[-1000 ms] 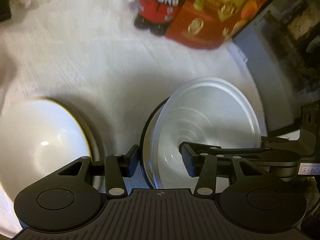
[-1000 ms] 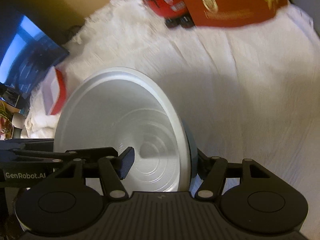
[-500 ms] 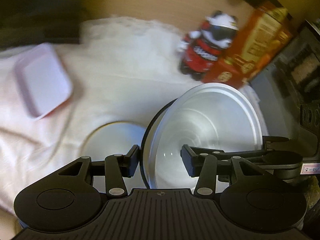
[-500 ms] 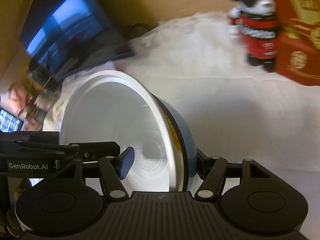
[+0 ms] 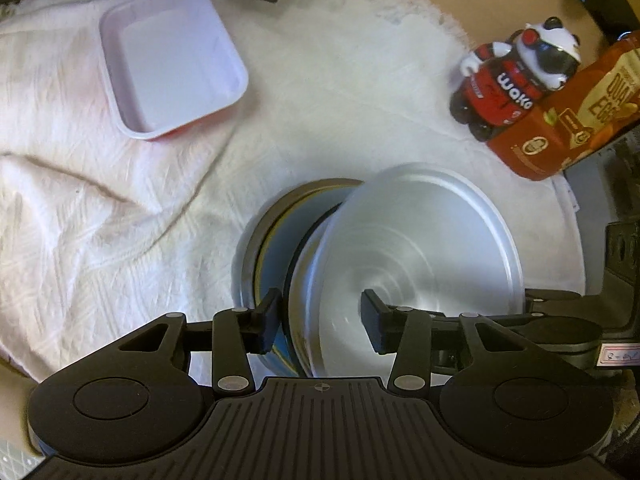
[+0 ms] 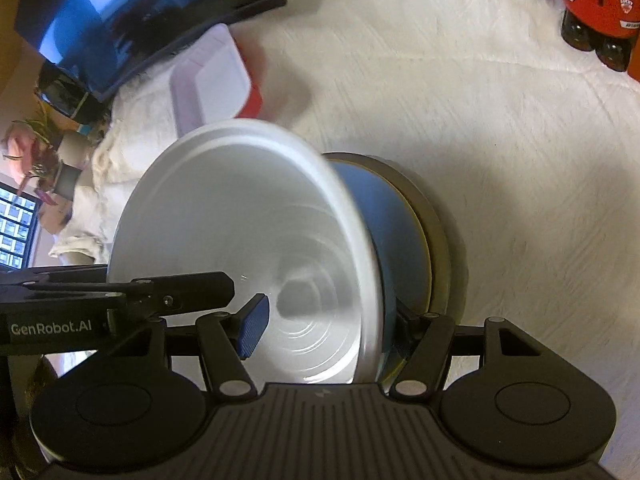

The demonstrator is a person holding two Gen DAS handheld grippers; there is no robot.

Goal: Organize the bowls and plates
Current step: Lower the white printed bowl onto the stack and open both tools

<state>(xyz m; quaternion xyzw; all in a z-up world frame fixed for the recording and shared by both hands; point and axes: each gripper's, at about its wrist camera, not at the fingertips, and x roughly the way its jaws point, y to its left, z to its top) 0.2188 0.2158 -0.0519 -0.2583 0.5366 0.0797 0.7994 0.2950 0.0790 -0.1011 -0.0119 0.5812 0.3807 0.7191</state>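
Observation:
A white plastic bowl sits nested in a blue-walled bowl. Both grippers hold this stack tilted, by opposite sides of its rim. My left gripper has one finger outside the blue wall and one inside the white bowl, and its jaws are closing. My right gripper grips the same way, its blue pad inside, and is closing slightly. The stack hangs over, or in, a gold-rimmed bowl lying in shadow on the cloth. Whether they touch I cannot tell.
A shallow rectangular tray, white inside and red outside, lies at the far left on the rumpled white cloth. A panda-topped bottle and a red carton stand far right. A dark screen borders the cloth.
Both grippers carried the nested bowls sideways across the cloth together. The gold-rimmed bowl, off to the left a second ago, now lies right under the stack. The rectangular tray has come into full view.

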